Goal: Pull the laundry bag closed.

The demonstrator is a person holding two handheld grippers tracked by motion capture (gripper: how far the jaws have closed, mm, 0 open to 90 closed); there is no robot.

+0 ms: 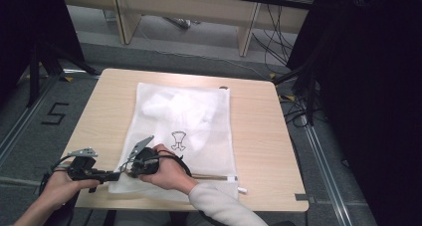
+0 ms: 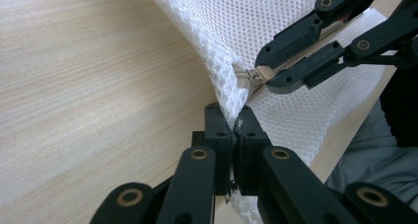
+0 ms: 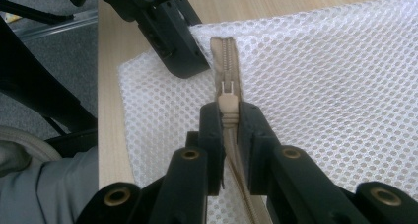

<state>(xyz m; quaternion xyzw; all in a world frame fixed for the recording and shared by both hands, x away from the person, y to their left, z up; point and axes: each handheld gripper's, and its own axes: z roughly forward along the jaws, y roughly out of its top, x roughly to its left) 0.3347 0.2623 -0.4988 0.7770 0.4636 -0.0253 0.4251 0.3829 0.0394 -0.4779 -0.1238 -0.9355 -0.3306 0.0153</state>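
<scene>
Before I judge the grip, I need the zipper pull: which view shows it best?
The right gripper view: the zipper pull sits close up, pinched between that gripper's jaws. The left gripper view shows it small, farther off. In the high view the hand hides it.

A: Where is free room left on the table (image 1: 259, 131)?

B: Bare wood is seen to both sides of the mesh bag (image 1: 209, 136) and beyond its far edge.

A: What is crowded?

B: The near left corner, where the left gripper (image 2: 235, 119) and right gripper (image 3: 230, 116) are closed on the bag, close together.
</scene>
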